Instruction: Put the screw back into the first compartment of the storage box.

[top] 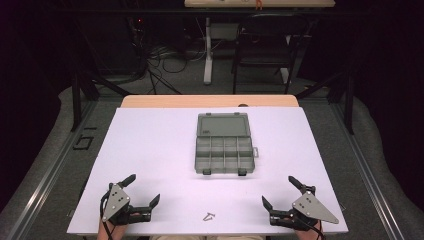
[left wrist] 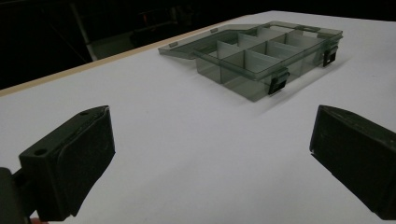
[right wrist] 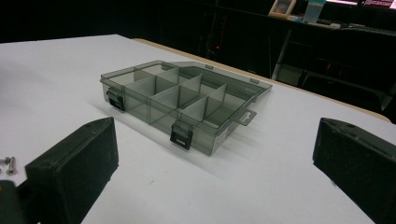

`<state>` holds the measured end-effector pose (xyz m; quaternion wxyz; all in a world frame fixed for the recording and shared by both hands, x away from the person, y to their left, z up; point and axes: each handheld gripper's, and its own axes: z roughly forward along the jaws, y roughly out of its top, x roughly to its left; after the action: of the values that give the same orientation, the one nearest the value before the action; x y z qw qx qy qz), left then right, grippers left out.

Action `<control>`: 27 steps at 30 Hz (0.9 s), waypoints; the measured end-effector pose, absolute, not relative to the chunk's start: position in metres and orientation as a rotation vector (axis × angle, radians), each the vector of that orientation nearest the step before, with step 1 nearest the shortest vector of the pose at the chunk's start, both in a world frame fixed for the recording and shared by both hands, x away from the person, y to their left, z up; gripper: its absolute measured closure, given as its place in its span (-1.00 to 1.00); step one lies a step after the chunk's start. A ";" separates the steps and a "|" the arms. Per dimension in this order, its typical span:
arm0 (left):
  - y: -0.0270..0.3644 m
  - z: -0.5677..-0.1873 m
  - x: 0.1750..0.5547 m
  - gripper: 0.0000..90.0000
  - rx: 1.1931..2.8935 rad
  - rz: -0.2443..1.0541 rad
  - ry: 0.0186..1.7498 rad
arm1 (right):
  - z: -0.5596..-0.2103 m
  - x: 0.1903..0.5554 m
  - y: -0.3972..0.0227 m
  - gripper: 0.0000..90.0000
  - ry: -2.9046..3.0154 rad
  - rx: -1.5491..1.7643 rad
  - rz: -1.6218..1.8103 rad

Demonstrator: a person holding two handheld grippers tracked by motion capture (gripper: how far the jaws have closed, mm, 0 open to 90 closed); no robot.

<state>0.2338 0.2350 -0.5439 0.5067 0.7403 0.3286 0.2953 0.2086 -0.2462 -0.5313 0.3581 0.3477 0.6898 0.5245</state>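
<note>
A smoky transparent compartment box (top: 223,150) lies in the middle of the white table top (top: 150,150), its lid flat open toward the far side; the compartments look empty. The same box (left wrist: 261,58) sits ahead of the left jaws and the box (right wrist: 182,105) ahead of the right jaws. Two small screws (top: 209,216) lie near the front edge, between the grippers; the screws (right wrist: 7,164) show at the left edge of the right gripper view. My left gripper (top: 145,189) rests open at front left. My right gripper (top: 281,193) rests open at front right. Both hold nothing.
The white sheet covers a wooden table whose far edge (top: 210,101) shows behind the box. A black chair (top: 265,45) and a white desk leg (top: 207,50) stand on the floor beyond, with cables (top: 155,60) nearby.
</note>
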 end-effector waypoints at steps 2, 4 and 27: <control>0.230 -0.544 0.235 -1.00 1.785 0.704 0.784 | -0.531 0.209 -0.246 -1.00 1.780 0.897 1.354; 0.226 -0.544 0.235 -1.00 1.792 0.695 0.777 | -0.531 0.208 -0.246 -1.00 1.779 0.897 1.353; 0.177 -0.542 0.244 -1.00 1.915 0.572 0.688 | -0.532 0.208 -0.246 -1.00 1.788 0.892 1.355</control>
<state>0.2445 0.1771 -0.5418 0.4917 0.7888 0.2835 0.2358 0.2082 -0.2460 -0.5316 0.3556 0.3453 0.6922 0.5246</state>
